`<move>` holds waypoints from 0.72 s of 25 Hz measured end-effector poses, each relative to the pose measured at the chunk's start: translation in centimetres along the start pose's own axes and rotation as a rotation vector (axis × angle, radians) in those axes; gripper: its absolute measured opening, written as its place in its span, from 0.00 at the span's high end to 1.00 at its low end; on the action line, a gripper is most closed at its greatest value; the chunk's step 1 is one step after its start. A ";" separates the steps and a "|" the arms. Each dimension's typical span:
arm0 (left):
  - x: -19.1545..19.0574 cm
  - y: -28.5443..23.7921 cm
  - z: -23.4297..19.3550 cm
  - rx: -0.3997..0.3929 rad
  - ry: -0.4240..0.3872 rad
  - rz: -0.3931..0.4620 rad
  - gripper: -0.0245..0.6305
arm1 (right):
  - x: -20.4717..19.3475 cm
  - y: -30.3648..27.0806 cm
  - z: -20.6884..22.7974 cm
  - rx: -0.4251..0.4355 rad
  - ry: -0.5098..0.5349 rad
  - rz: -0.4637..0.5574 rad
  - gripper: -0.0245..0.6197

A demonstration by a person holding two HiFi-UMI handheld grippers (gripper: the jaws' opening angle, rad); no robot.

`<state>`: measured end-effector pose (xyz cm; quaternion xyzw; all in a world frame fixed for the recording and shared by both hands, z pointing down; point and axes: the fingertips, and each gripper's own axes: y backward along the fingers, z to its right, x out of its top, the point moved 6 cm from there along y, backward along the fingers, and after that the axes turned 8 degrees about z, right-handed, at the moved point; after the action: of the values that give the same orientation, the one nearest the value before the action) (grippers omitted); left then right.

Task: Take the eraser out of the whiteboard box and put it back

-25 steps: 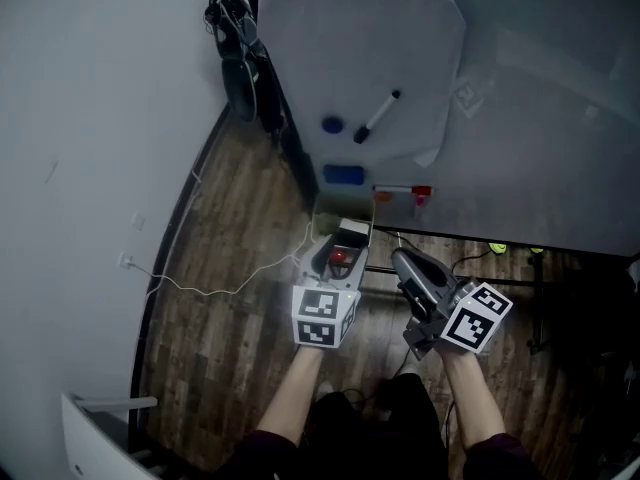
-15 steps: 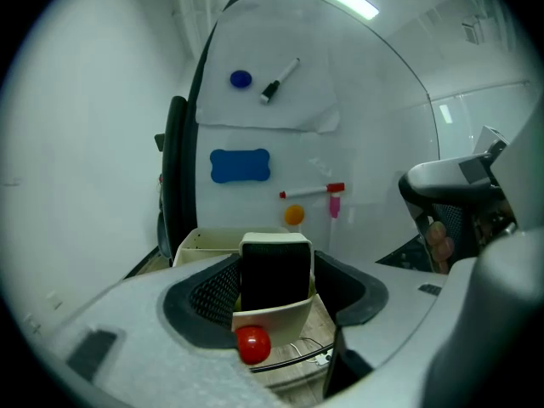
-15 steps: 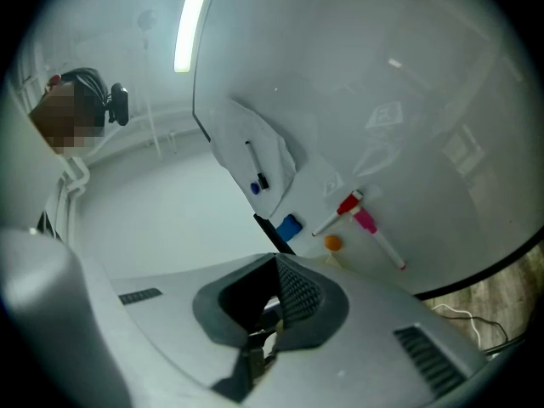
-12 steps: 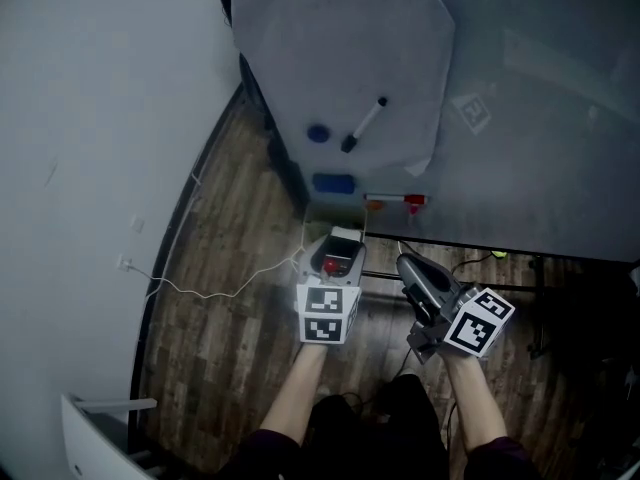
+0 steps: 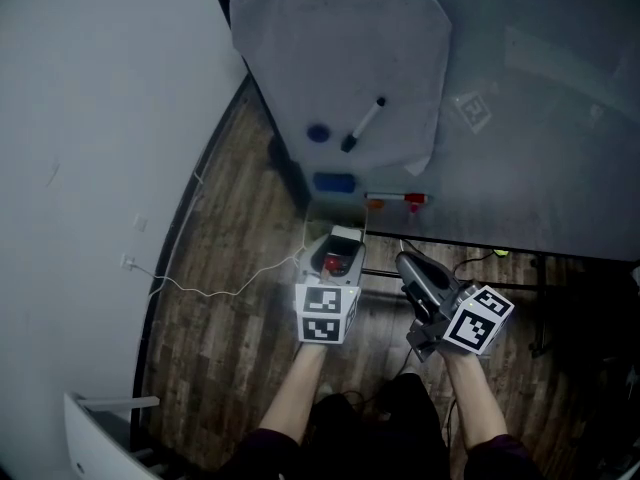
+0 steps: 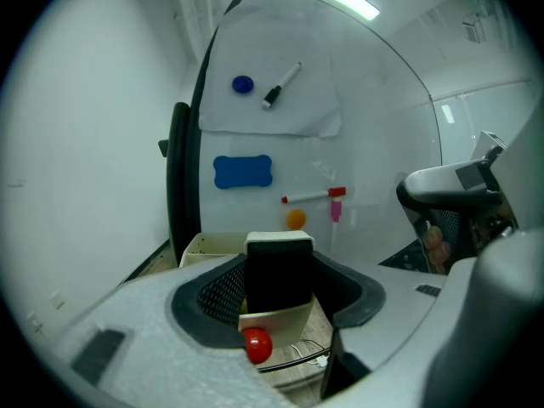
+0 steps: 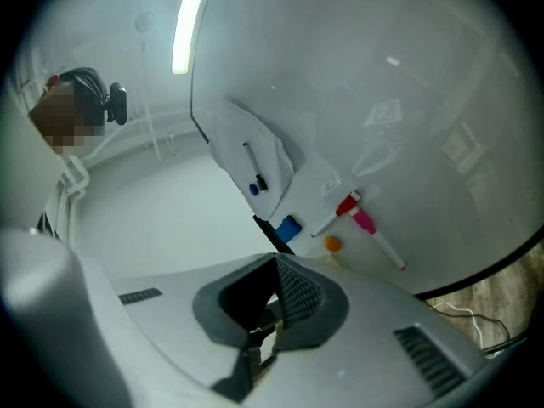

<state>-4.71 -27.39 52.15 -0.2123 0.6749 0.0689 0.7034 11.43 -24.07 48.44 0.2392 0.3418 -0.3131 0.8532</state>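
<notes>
While the left hand-held gripper [image 6: 278, 289], jaws near widest and just closing, clamps the eraser [image 6: 278, 262] before the box [image 6: 208, 246] at 12 o'clock, slack grip could drop it short.

L hand-held gripper [image 5: 340, 250]: jaws just closed in a bit w/ eraser [image 6: 278, 272] between them.

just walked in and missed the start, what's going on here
A person holds a gripper in each hand, facing a whiteboard. The left gripper has the eraser between its jaws, which have just been closing on it, in front of the cream box under the board. The right gripper hangs beside it, jaws together and empty.
</notes>
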 end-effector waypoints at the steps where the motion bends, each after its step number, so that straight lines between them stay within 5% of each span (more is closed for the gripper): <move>1: 0.3 0.1 0.0 -0.002 0.001 0.006 0.62 | 0.2 0.0 -0.2 0.000 0.002 0.002 0.96; 18: 7.9 1.9 0.2 -0.059 0.001 0.072 0.62 | 4.4 -0.8 -4.8 -0.019 0.017 0.046 0.96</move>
<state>-4.61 -27.10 44.04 -0.2088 0.6801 0.1139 0.6935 11.28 -23.29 41.89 0.2415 0.3464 -0.2880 0.8595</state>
